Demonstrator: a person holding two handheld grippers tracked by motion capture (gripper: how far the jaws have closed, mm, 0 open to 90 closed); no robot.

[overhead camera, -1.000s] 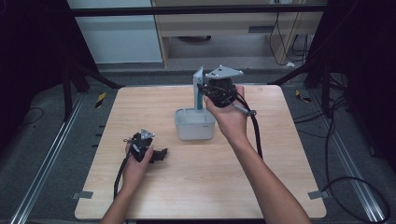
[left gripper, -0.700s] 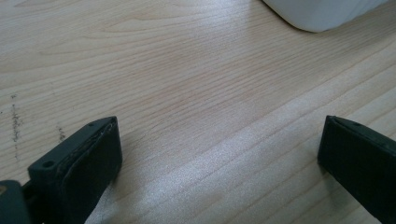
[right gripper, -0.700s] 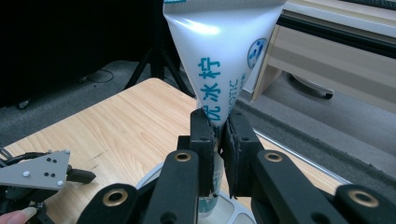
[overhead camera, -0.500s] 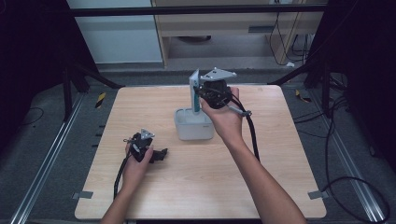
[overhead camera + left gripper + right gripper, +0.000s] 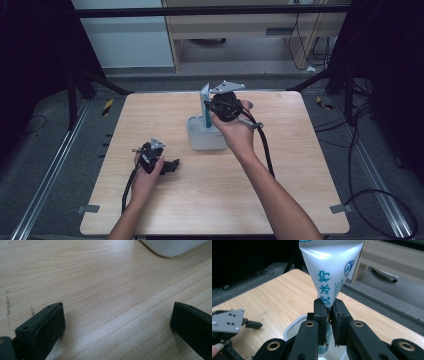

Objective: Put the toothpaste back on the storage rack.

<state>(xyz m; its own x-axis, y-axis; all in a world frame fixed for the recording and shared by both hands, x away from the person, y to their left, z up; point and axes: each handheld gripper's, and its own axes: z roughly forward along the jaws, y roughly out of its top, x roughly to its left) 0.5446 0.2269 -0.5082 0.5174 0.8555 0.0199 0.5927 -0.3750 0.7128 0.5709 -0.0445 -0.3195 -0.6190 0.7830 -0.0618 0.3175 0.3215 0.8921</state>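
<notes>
one tube, one white container, two hand-held grippers

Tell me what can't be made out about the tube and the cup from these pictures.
- Tube lower end: right gripper view, hidden behind the right gripper.
- Tube print: high view, too small to read; right gripper view, partly covered by the jaws.
- Cup inside: high view, blocked by the hand.
- Cup: left gripper view, cut off by the top edge.

The crimped top of the white soft plastic tube with blue lettering is cut off by the upper edge of the right gripper view. Its lower end, inside the white rounded plastic container, is hidden behind the right gripper.
</notes>
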